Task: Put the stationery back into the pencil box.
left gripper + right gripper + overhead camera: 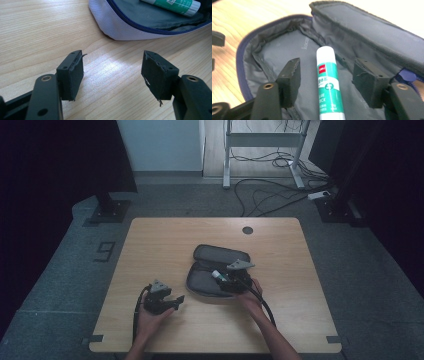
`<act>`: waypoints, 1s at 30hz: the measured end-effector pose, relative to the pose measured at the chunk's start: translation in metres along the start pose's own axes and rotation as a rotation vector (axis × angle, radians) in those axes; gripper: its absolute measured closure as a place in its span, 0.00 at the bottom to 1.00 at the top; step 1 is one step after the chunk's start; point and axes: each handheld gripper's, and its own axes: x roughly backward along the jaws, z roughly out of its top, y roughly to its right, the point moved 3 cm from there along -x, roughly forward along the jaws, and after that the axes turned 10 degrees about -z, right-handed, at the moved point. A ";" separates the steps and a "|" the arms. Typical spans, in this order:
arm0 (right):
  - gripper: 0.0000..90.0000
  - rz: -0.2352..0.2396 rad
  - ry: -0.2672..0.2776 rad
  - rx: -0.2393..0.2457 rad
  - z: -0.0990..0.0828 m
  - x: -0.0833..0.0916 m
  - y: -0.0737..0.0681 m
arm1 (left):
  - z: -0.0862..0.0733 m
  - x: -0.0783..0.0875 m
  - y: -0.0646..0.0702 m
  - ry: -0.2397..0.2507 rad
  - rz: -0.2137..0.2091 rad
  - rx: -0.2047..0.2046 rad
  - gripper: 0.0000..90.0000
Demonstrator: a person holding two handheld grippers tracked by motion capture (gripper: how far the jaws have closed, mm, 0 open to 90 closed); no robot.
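One wooden table [165, 240] stands on grey floor [75, 270]; the open pencil case [287, 47] at 12 o'clock holds a glue stick [328, 82] between the spread right gripper [327, 75] jaws, untouched; left gripper [112, 72] jaws apart, empty

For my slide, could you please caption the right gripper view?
Open right tool over a glue stick lying in an unzipped pouch.

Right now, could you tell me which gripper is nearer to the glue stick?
Right. The right gripper hovers over the glue stick in the open pouch, jaws open on either side. The left gripper sits apart on the table.
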 end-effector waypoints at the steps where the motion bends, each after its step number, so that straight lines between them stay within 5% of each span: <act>1: 0.41 -0.006 0.014 -0.005 0.000 0.002 0.000 | 0.000 0.000 0.000 0.001 -0.002 0.003 0.39; 17: 0.40 0.018 0.074 -0.016 -0.009 0.027 0.004 | -0.001 -0.002 -0.001 -0.004 0.000 0.010 0.38; 30: 0.42 0.003 0.121 -0.033 -0.028 0.064 0.020 | -0.001 0.000 0.000 -0.008 -0.007 0.005 0.38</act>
